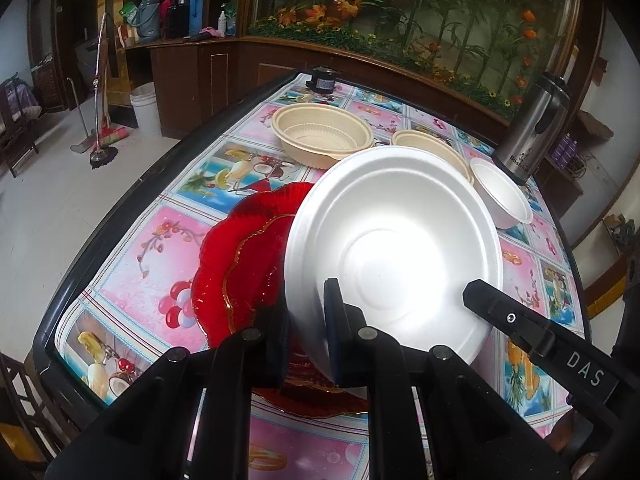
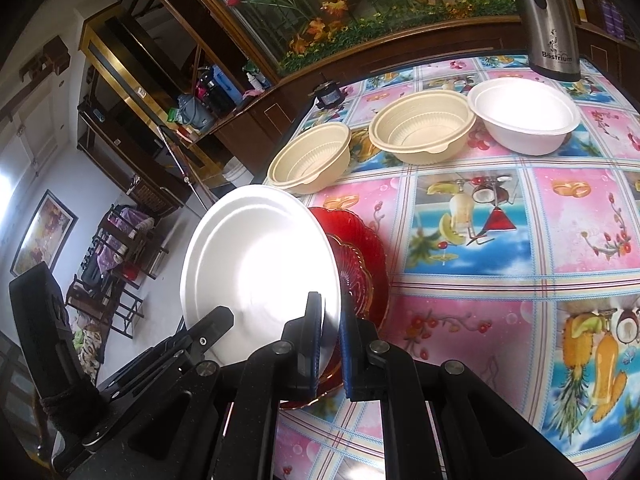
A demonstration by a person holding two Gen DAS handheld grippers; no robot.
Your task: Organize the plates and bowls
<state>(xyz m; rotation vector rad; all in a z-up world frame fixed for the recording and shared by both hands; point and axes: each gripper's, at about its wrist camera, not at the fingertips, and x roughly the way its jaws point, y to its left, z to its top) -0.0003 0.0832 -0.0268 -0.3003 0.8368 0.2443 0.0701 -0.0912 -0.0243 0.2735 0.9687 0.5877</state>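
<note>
Here both grippers clamp the same white foam plate (image 1: 394,248), which is lifted and tilted steeply over the table. The left gripper (image 1: 310,332) has its fingers narrowed onto the plate's near rim, one pad (image 1: 334,320) on the concave face and the other behind the rim. The right gripper (image 2: 330,344) pinches the plate's edge the same way, its blue pads close together with the thin rim between them. In the left wrist view a finger of the right gripper reaches in from the right and lies against the plate's lower right edge.

Just beneath and behind the plate lie red glass plates (image 1: 240,264), a smaller gold-rimmed one stacked on a larger scalloped one, at the near left part of the table. Farther off stand two beige ribbed plastic bowls (image 2: 422,128), side by side, and to their right a white foam bowl (image 2: 524,118). A steel thermos (image 2: 546,20) stands at the far right, just beyond the white bowl. A small dark gadget (image 1: 322,80) sits at the table's far edge. A pink picture tablecloth (image 2: 500,240) covers the table.
</note>
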